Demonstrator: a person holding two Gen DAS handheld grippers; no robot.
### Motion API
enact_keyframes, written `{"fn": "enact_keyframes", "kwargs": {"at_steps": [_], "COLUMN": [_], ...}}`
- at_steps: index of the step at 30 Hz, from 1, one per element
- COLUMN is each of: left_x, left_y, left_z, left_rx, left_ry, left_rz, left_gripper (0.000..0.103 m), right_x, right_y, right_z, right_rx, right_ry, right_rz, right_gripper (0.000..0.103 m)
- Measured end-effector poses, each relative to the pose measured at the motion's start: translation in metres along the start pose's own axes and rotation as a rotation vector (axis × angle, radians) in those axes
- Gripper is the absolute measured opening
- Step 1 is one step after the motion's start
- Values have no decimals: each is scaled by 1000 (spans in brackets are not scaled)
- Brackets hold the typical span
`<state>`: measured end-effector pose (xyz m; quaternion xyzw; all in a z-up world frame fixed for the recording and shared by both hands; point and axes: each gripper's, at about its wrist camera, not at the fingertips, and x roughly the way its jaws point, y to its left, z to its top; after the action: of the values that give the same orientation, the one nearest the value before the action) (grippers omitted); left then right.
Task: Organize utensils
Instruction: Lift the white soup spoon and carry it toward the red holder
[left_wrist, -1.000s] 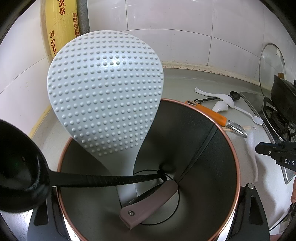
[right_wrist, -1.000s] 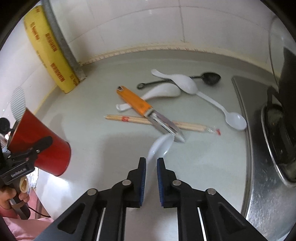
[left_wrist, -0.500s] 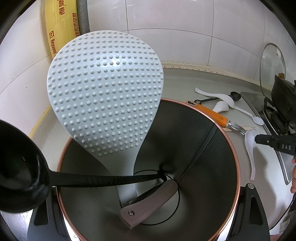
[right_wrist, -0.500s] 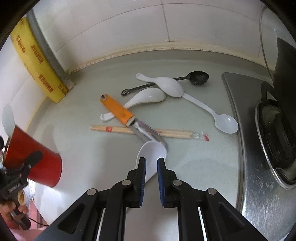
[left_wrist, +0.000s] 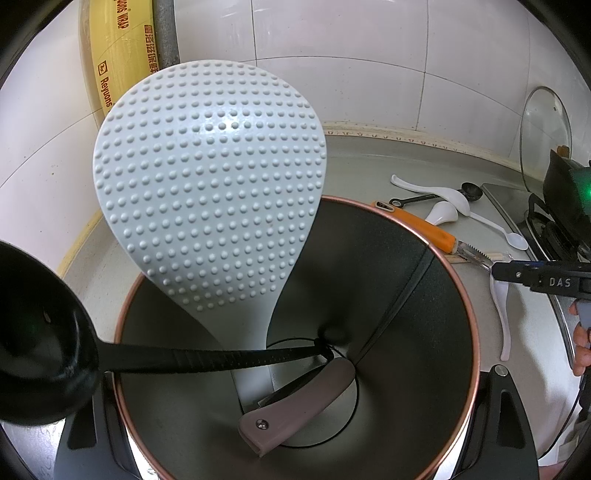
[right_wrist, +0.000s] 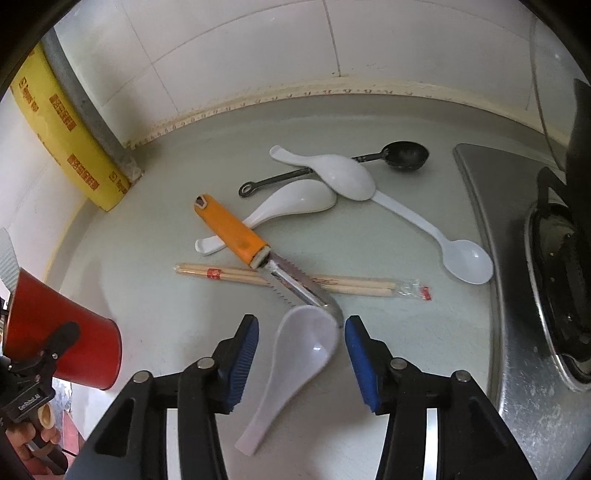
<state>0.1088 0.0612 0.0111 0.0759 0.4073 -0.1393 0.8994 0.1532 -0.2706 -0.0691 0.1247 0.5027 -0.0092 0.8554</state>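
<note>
My left gripper (left_wrist: 299, 373) is shut on a red cup (left_wrist: 469, 317) with a copper rim and a dark inside. In the cup stand a dotted pale rice paddle (left_wrist: 210, 184), a black ladle (left_wrist: 37, 339) and a grey-handled tool (left_wrist: 295, 413). In the right wrist view the red cup (right_wrist: 62, 343) is tilted at the lower left. My right gripper (right_wrist: 301, 325) hangs over the counter and its jaws are opening. A white soup spoon (right_wrist: 303, 354) lies flat between the blue pads (right_wrist: 243, 354), which do not touch it.
Beyond the spoon lie an orange-handled serrated knife (right_wrist: 236, 232), wrapped chopsticks (right_wrist: 362, 288), two more white soup spoons (right_wrist: 295, 203), a black measuring spoon (right_wrist: 406, 155) and a white plastic spoon (right_wrist: 465, 258). A stove (right_wrist: 517, 258) is at the right, a yellow roll (right_wrist: 62, 122) in the left corner.
The right jaws, nearly shut around the white spoon's handle before, have spread wide, and the spoon now lies loose between them. The left gripper and cup have not moved.
</note>
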Motion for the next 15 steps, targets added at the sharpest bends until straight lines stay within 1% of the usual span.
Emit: {"fn": "enact_keyframes", "kwargs": {"at_steps": [11,15], "left_x": [-1,-1], "left_y": [0,0], "left_z": [0,0], "left_rx": [0,0], "left_ry": [0,1], "left_rz": [1,1], "left_gripper": [90,90], "right_x": [23,29], "right_y": [13,21], "right_z": [2,1], "right_rx": [-37,-78], "right_ry": [53,61], "right_rz": [-57,-111], "right_gripper": [53,53]}}
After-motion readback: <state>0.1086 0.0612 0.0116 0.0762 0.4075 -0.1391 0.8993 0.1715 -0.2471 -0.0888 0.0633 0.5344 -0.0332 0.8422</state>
